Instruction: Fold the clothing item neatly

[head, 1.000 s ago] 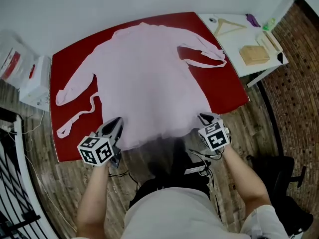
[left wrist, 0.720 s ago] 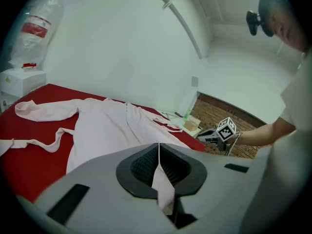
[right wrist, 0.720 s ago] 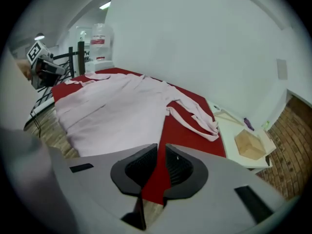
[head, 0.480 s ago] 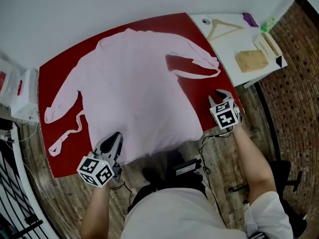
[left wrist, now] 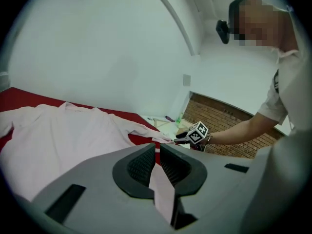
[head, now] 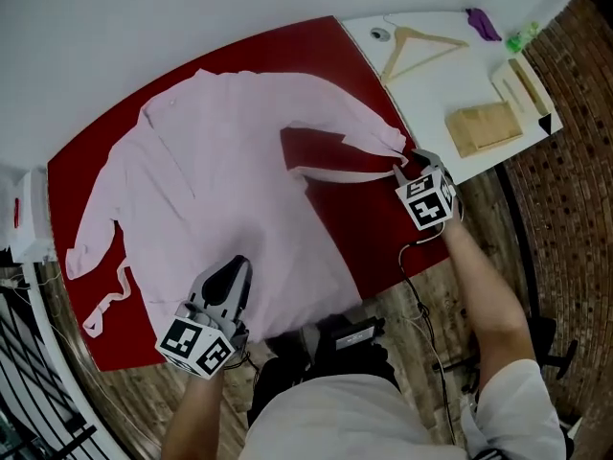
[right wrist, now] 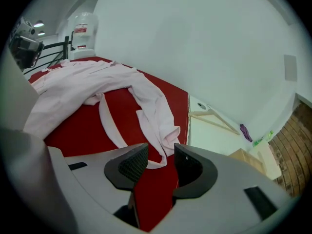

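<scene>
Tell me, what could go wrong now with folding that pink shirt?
The right gripper, whose jaws have just been opening and hold nothing yet, might catch the loose strap instead of the sleeve cuff, giving a crooked fold. The left gripper is shut on the hem of the shirt near the edge of the red table; a tug could perhaps drag the shirt askew or off.
</scene>
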